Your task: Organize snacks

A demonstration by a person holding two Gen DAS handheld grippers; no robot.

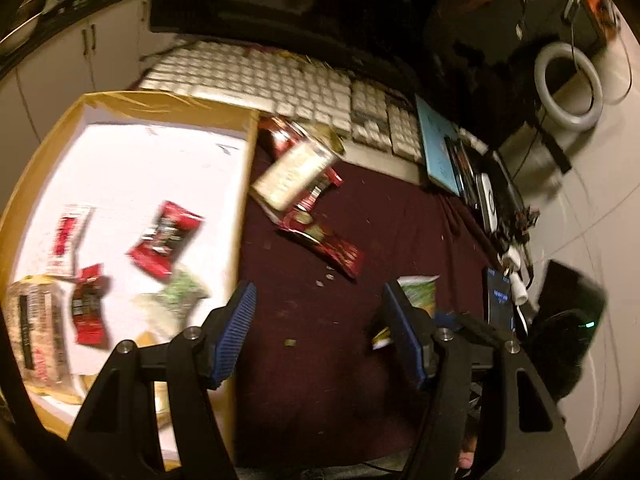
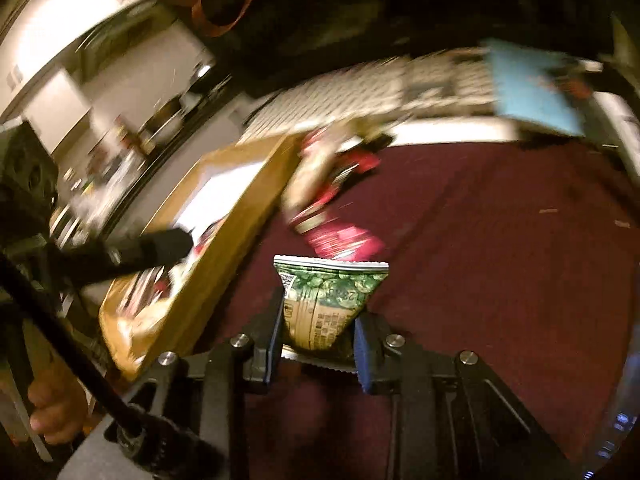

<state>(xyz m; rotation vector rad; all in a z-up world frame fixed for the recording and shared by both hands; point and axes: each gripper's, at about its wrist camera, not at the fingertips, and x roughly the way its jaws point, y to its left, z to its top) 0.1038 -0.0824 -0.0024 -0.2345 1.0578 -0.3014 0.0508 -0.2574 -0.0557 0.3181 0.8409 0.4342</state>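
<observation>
My right gripper [image 2: 318, 320] is shut on a green snack packet [image 2: 328, 300] and holds it above the maroon cloth [image 2: 480, 240]. The packet also shows in the left wrist view [image 1: 420, 290], behind my right finger. My left gripper [image 1: 320, 312] is open and empty, over the cloth beside the cardboard box [image 1: 244, 184]. The box holds several packets: red ones [image 1: 164, 240], a green one [image 1: 180, 296] and a tan one [image 1: 32, 332]. A loose pile of red and tan snack packets [image 1: 304, 184] lies on the cloth near the box's far corner; it also shows in the right wrist view [image 2: 328, 208].
A white keyboard [image 1: 280, 80] runs along the back of the cloth. A blue notebook [image 1: 440, 148], a phone [image 1: 500, 300], cables and a ring light [image 1: 568, 88] stand at the right. The left gripper's arm [image 2: 140, 248] reaches over the box's edge [image 2: 240, 220].
</observation>
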